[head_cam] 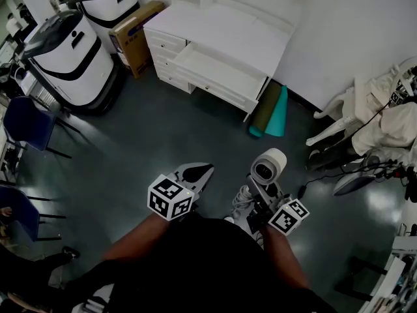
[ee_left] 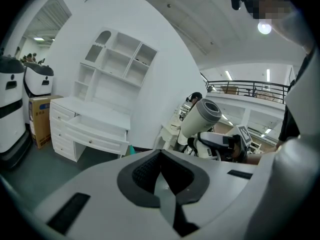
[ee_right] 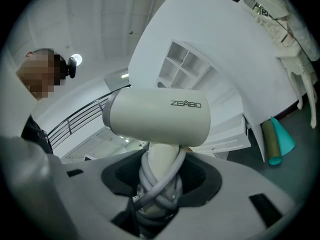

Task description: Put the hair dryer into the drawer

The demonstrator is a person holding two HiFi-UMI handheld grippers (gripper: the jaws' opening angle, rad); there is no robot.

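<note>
A white hair dryer (head_cam: 268, 165) stands upright in my right gripper (head_cam: 263, 199), which is shut on its handle; the grey cord is wound around that handle (ee_right: 156, 181). In the right gripper view the dryer's barrel (ee_right: 157, 116) lies across the frame above the jaws. My left gripper (head_cam: 196, 173) hangs beside it, shut with nothing held (ee_left: 161, 156), and sees the dryer (ee_left: 200, 118) to its right. Across the dark floor stands the white desk (head_cam: 228, 28), its wide drawer (head_cam: 215, 70) pulled open. The drawer (ee_left: 97, 129) also shows in the left gripper view.
Rolled teal and olive mats (head_cam: 270, 113) lean at the desk's right end. A cardboard box (head_cam: 133, 34) and two white machines (head_cam: 68, 57) stand left of the desk. Blue chairs (head_cam: 23, 122) sit at far left. White chairs with clothes (head_cam: 368, 116) and cables fill the right.
</note>
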